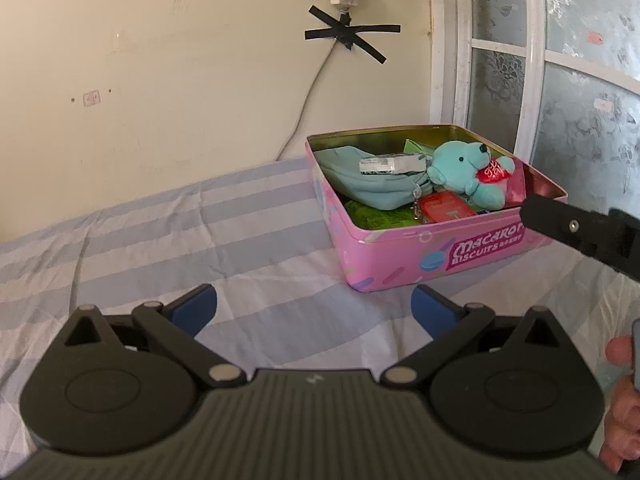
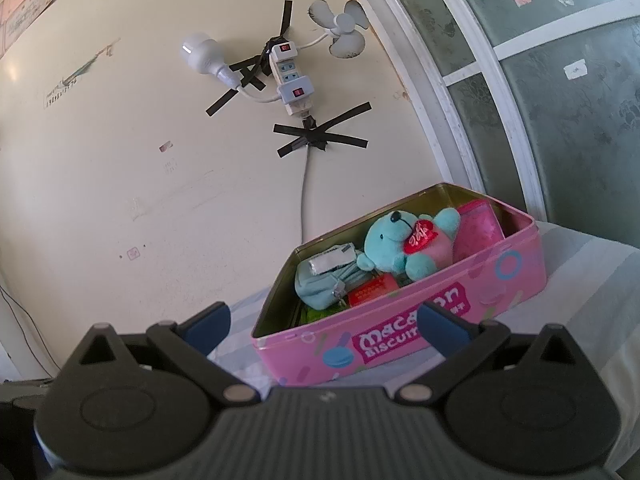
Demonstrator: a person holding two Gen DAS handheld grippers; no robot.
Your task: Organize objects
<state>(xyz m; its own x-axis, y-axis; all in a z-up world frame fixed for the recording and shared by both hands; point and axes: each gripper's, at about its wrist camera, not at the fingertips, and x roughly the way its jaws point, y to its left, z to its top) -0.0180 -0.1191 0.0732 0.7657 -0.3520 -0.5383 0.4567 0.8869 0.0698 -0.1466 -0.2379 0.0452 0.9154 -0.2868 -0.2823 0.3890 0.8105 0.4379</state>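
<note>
An open pink biscuit tin stands on the striped sheet and holds a teal teddy bear with a red heart, a light blue pouch, a silver packet, a red box and green packets. In the right wrist view the tin and bear show again, with a pink item behind the bear. My left gripper is open and empty, short of the tin. My right gripper is open and empty at the tin's front wall.
A striped bed sheet covers the surface. Behind it is a cream wall with a taped power strip, a bulb, a small fan and a cable. A frosted window is on the right.
</note>
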